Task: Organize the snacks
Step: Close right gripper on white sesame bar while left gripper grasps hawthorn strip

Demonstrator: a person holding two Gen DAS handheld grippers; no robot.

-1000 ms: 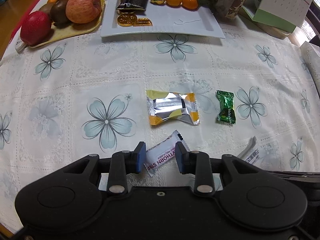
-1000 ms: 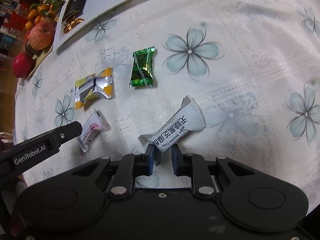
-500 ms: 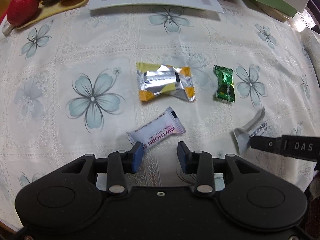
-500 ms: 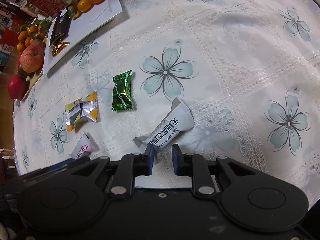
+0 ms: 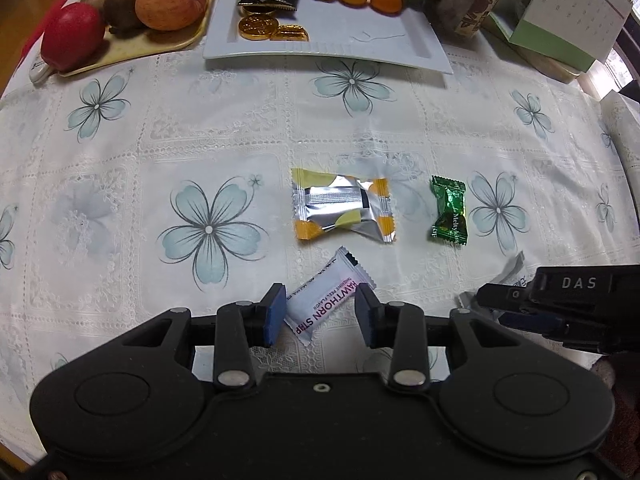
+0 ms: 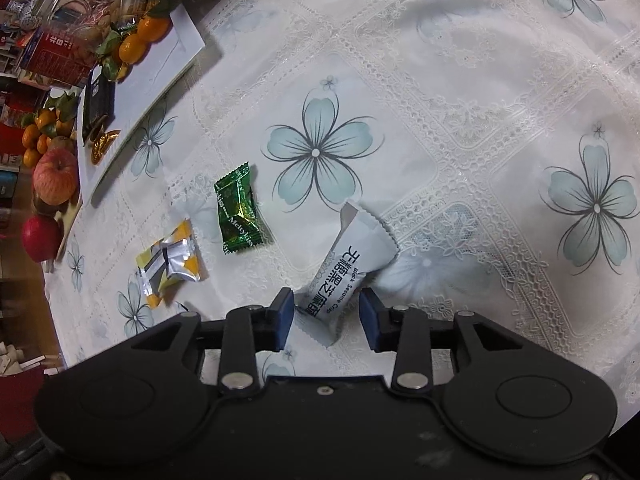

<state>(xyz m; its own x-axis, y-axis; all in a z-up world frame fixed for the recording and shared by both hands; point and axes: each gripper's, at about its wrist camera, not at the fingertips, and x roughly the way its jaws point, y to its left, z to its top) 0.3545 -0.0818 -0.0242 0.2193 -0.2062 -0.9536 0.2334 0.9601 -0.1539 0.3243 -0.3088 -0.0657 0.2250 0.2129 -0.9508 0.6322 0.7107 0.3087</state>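
Note:
A white hawthorn strip packet lies on the flowered tablecloth between the pads of my left gripper, which is open around it. A grey black sesame crisp packet lies between the pads of my right gripper, which is open too. The right gripper shows at the right of the left wrist view. A silver and yellow packet and a green candy lie further ahead; both also show in the right wrist view, the silver packet and the green candy.
A white rectangular plate at the far side holds gold coins, a black bar and mandarins. A yellow tray to its left holds an apple and other fruit. A jar and a desk calendar stand at the far right.
The right gripper's jaws have opened, letting go of the sesame crisp packet. The left gripper has come forward around the hawthorn packet, jaws still open.

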